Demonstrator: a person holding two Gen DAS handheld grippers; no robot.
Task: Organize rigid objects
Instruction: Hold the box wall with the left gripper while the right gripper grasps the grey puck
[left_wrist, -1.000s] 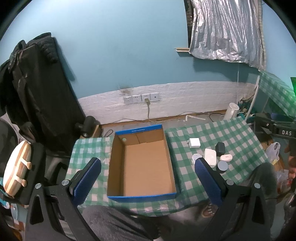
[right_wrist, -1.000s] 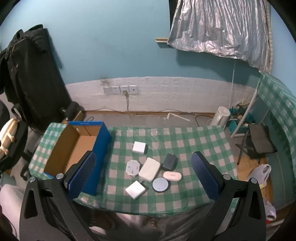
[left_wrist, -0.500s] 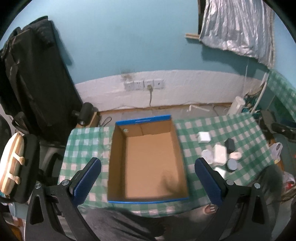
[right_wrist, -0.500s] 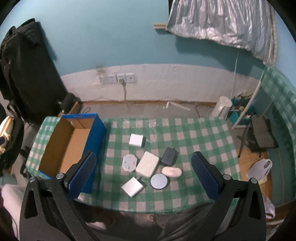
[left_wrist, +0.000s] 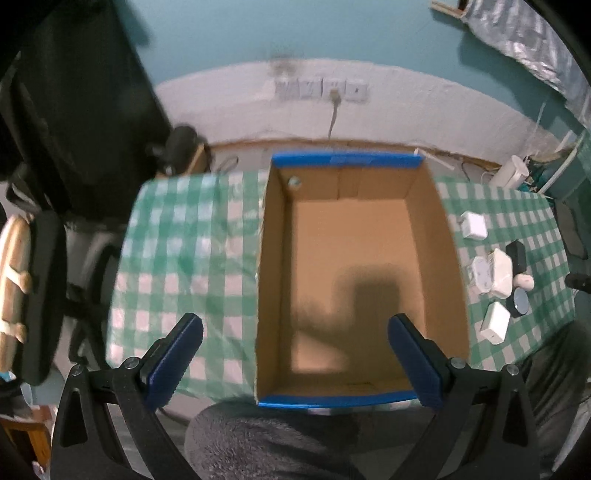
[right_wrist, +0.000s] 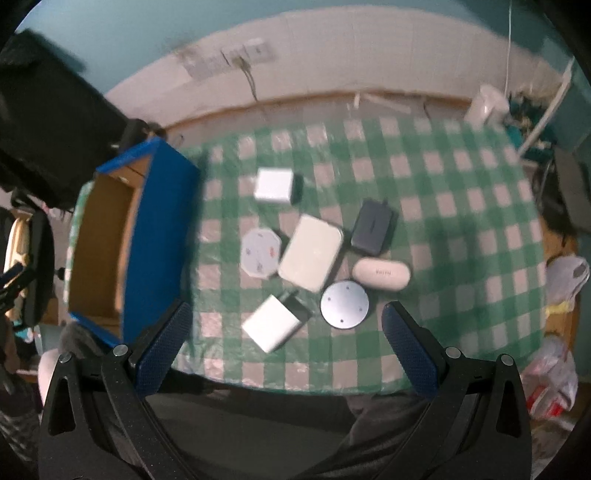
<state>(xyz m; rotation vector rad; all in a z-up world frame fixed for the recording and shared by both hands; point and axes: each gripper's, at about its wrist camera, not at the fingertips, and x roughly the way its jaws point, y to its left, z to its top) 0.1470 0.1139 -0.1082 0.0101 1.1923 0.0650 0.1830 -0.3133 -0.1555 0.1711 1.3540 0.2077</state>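
Both grippers are held wide apart and empty above the checked table (right_wrist: 461, 192). The left gripper (left_wrist: 295, 354) is centred over the open cardboard box (left_wrist: 360, 273), which sits at the table's left half with its long axis running from near edge to far edge; nothing is seen inside it.

The right gripper (right_wrist: 284, 332) is poised over the cluster at the table's near-right part: white charger (right_wrist: 275, 325) nearest, just ahead between the fingers, its long axis diagonal toward the far right. Beside it lies the grey round disc (right_wrist: 344, 304); beyond are the white flat case (right_wrist: 311, 257), octagonal white piece (right_wrist: 260, 253), oval white case (right_wrist: 381, 274), dark adapter (right_wrist: 372, 230) and square white plug (right_wrist: 274, 185).

The right gripper is judged nearer to all items; the box lies to its left.
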